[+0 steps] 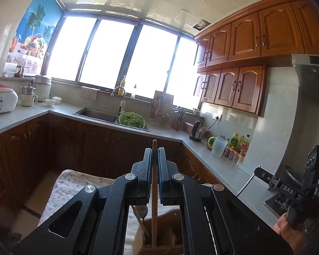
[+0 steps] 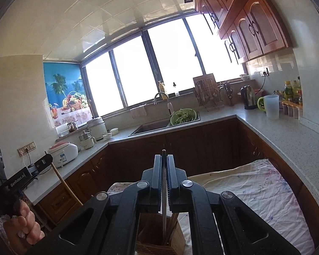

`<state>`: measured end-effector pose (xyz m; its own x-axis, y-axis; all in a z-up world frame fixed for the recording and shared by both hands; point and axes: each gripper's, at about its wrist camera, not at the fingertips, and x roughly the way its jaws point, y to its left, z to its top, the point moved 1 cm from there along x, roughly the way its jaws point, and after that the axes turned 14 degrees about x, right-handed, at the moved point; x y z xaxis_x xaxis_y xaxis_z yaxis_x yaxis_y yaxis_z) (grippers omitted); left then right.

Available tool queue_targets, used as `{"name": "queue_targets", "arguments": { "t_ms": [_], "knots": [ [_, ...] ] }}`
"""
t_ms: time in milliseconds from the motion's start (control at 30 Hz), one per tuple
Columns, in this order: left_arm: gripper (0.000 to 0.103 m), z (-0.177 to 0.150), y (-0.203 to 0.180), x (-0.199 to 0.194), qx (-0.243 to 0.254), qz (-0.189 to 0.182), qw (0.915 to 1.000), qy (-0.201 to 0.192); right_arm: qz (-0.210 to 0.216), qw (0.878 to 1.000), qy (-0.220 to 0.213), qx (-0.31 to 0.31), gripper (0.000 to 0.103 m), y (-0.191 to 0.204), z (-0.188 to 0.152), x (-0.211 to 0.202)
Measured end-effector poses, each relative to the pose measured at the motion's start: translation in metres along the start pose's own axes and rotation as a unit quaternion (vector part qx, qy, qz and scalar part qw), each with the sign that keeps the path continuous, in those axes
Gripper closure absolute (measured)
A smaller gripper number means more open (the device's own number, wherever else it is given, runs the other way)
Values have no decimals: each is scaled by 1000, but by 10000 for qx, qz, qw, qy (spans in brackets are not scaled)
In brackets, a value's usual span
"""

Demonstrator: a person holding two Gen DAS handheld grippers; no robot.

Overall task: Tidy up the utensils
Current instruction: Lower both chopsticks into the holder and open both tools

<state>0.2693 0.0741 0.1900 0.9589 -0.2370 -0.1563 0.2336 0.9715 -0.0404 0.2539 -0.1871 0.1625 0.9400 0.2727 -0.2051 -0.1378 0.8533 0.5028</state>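
A U-shaped kitchen with grey counters [image 1: 202, 155], brown cabinets and a bright window lies ahead. Below both cameras a table under a patterned cloth [image 2: 255, 187] carries one wooden holder [image 2: 159, 238].

The left gripper [image 1: 154, 170] is clamped on a wooden stick [image 1: 154, 191], a handle whose working end I cannot see; it stands upright, its lower part down in the holder. The right gripper [image 2: 164, 174] is clamped on a thin metal utensil [image 2: 164, 212], also upright over the holder.

Count: two grippers, one stick, one metal utensil, one holder, plus at least one wooden spoon [image 1: 141, 212] and some dark sticks resting inside.

The stick probably handles light, stiff and grippy; the metal piece likely slimmer and slicker, so it may swivel. Taking each partway along the shaft, as here, seems sound.
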Motion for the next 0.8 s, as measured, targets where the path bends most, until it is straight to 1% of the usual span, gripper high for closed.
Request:
{"name": "queue_targets", "arguments": {
  "t_ms": [167, 333, 400, 667, 733, 800],
  "knots": [
    [99, -27, 16, 20, -374, 227, 9990, 63, -126, 9998, 118, 18, 99, -9, -17, 21],
    [99, -49, 19, 33, -542, 445, 9975, 73, -190, 9993, 294, 119, 99, -22, -35, 38],
    [99, -58, 18, 39, -583, 424, 9973, 154, -224, 9988, 401, 170, 99, -26, -42, 45],
    [98, -94, 2, 52, -465, 255, 9969, 584, -337, 9962, 764, 257, 99, -37, -66, 61],
    [98, -100, -1, 55, -433, 201, 9963, 716, -372, 9963, 743, 223, 99, -38, -69, 61],
    [98, -104, -4, 56, -384, 140, 9964, 747, -372, 9960, 771, 262, 99, -38, -68, 61]
  ]
}}
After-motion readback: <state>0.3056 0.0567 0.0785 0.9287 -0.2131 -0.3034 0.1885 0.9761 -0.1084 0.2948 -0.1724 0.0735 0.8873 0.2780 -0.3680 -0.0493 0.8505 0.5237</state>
